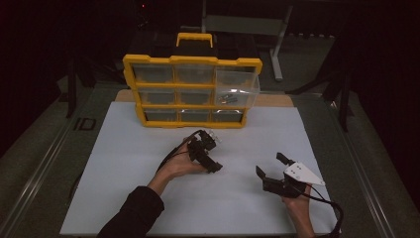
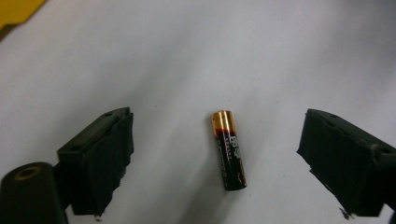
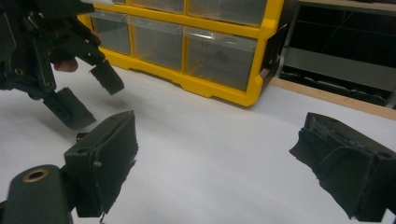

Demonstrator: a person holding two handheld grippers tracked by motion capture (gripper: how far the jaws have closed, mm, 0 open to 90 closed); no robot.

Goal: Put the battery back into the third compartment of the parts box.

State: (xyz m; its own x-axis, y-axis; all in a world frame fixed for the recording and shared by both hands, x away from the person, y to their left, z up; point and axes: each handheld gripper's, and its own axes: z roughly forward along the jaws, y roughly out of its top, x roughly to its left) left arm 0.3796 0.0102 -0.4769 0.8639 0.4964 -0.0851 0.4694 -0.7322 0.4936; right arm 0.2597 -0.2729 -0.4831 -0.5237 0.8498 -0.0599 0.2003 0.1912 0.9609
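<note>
left gripper [image 2: 215, 154] jaws spread around a black-and-copper battery [image 2: 228, 150], label unreadable.

Dim high view; gripper views brighter, soft-focused.

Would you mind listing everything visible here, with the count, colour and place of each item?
Battery: one, black with a copper-coloured end, lying on the white sheet between the left gripper's open jaws.
Drawer cabinet: one, yellow frame with clear drawers, standing at the far edge of the sheet.
Pulled-out drawer: one, clear, at the cabinet's upper right, with small items inside too dim to identify.
White sheet: one, covering the table.
Metal stand: one, grey, behind the table.
Left gripper: one, black, open over the battery.
Right gripper: one, black, open, over bare sheet.
Hands: two, holding the grippers; dark sleeve on the left arm.
</note>
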